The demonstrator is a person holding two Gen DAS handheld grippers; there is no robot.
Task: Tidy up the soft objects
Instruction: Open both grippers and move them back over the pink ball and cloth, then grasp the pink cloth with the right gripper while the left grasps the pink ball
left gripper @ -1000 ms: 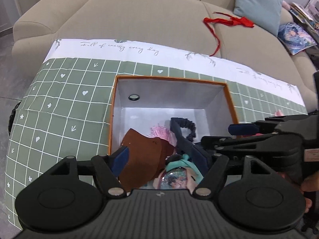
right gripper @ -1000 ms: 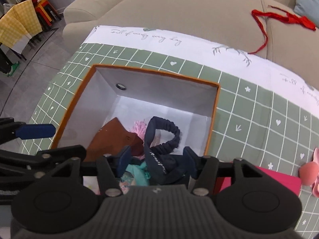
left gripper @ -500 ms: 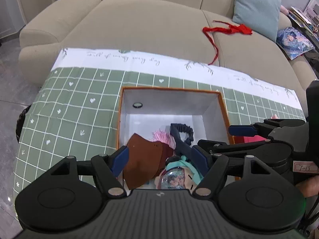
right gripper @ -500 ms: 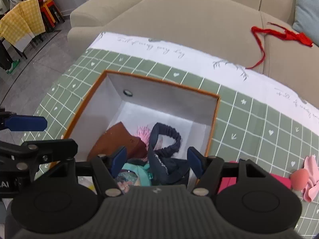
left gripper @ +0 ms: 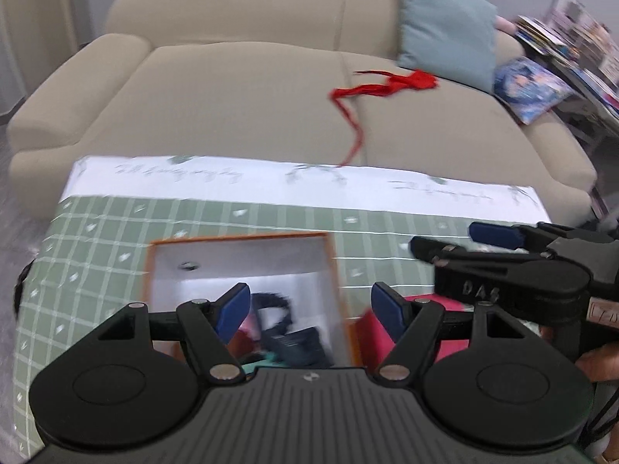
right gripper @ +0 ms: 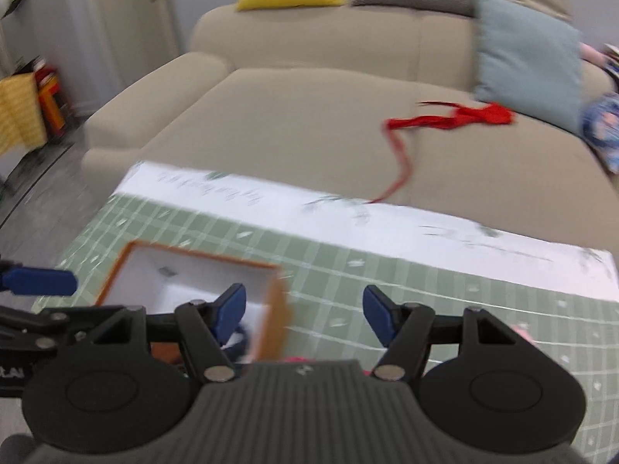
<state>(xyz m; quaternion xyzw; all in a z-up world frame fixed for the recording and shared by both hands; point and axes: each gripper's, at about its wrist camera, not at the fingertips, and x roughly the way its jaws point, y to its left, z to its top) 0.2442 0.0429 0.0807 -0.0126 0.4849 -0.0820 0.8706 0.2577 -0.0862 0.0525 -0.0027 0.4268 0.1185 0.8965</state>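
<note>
Blur smears both wrist views, so only the coarse layout reads. The left gripper (left gripper: 309, 305), its blue-padded fingers spread wide with nothing between them, hangs above the orange-rimmed white cardboard box (left gripper: 332, 270) that sits on the green grid-patterned tablecloth (left gripper: 96, 239). Inside the box lie a dark elastic headband (left gripper: 276, 309) and other soft pieces too blurred to name. The right gripper (right gripper: 305, 307) is likewise spread and empty, over the cloth just right of the box (right gripper: 276, 301). A flat pink-red item (left gripper: 445, 332) rests on the cloth touching or just beside the box's right wall; it looks like the likely next pick. To do this well, I would steady the right gripper, come down square over the pink-red item's free edge, pinch only its fabric and not the tablecloth, then lift clear of the rim before dropping it in. A red ribbon (right gripper: 445, 121) lies on the beige sofa (right gripper: 290, 123) well apart.
</note>
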